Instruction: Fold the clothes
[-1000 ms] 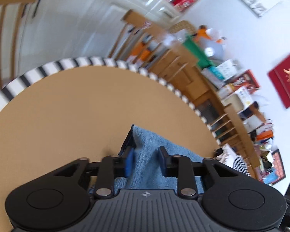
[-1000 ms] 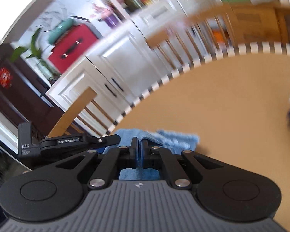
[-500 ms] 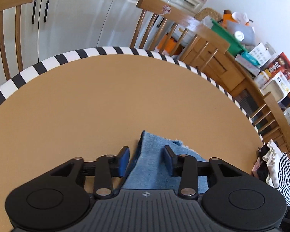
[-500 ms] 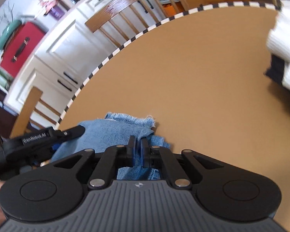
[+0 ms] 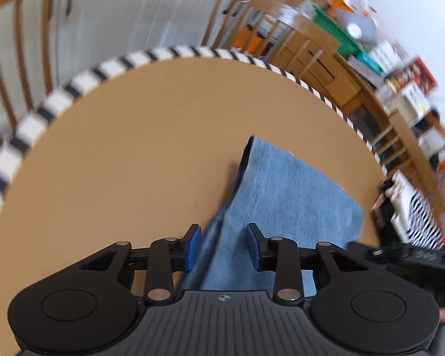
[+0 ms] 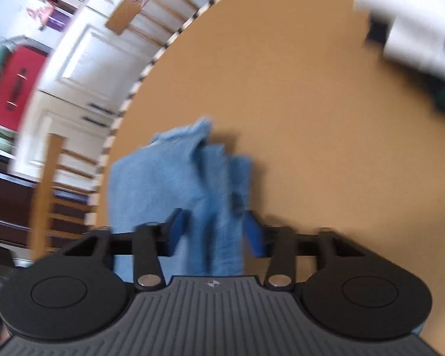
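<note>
Right wrist view: the right gripper point(image 6: 215, 234) jaws are opening around bunched blue denim point(image 6: 169, 184) on the table point(image 6: 311, 118) (left gripper point(image 5: 222, 244) jaws also apart, unclamped), so the loose fold may slump.

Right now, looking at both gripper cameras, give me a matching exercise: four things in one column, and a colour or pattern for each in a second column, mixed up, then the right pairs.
Things:
1. folded denim garment
2. table edge band
3. gripper pads
4. table top

Colours:
A. tan
B. dark blue
C. black and white stripes
D. light blue

Pairs: 1-D, 2-C, 3-B, 4-A
</note>
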A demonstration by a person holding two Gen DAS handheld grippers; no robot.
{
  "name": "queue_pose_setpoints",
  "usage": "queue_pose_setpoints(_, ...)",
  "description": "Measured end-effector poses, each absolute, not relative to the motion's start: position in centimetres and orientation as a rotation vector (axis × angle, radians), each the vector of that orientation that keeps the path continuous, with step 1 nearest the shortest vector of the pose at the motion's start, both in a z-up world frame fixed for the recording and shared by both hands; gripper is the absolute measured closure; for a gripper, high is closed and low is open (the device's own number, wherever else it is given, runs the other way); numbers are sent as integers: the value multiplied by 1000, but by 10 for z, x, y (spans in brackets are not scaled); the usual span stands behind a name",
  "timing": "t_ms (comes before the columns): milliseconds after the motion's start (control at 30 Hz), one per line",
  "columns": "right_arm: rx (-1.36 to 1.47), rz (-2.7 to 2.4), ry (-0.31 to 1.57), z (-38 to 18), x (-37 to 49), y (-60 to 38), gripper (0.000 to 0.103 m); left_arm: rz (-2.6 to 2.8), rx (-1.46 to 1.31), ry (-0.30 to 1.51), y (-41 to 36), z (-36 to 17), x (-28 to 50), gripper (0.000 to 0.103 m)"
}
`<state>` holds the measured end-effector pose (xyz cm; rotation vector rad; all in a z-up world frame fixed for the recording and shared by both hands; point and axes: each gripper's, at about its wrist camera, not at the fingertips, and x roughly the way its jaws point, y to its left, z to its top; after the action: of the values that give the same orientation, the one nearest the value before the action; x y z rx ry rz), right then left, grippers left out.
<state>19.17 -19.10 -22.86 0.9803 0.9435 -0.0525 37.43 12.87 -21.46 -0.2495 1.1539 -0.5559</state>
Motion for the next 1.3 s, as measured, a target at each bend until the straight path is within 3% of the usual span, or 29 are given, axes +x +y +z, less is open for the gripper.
queue_pose_setpoints(200,950,9,992,-227,193,-188,73,-547,-360,1255,141,-230,344,67)
queue_pose_setpoints(333,762,137,1096,-212,187,-167,73,-584,-332,1307,150,-228,275,67)
queue_pose_setpoints(467,553,316,1214,-201,159,-142,73,-645,-474,1413,168,-243,185,65)
queue_pose_setpoints(567,481,336,1217,-194,146,-131,64,-631,-556,1406,182,-249,153,68)
queue_pose_setpoints(600,445,297,1184,-187,142,-128,62,-643,-515,1359,185,-237,152,72)
queue_pose_setpoints(733,336,228,903,-132,95,-109,62,-750,-308,1099,180,-172,158,70)
queue_pose_setpoints(767,317,243,843,-122,76,-99,64,-784,-252,1031,176,-155,161,65)
queue_pose_setpoints(833,293,266,804,-115,46,-79,74,-844,-131,955,150,-145,171,65)
queue_pose_setpoints(1067,138,181,867,-154,10,-25,72,-831,231,1003,63,-205,201,80)
queue_pose_setpoints(1300,70,173,905,-187,18,-8,71,-780,213,1084,76,-227,210,92)
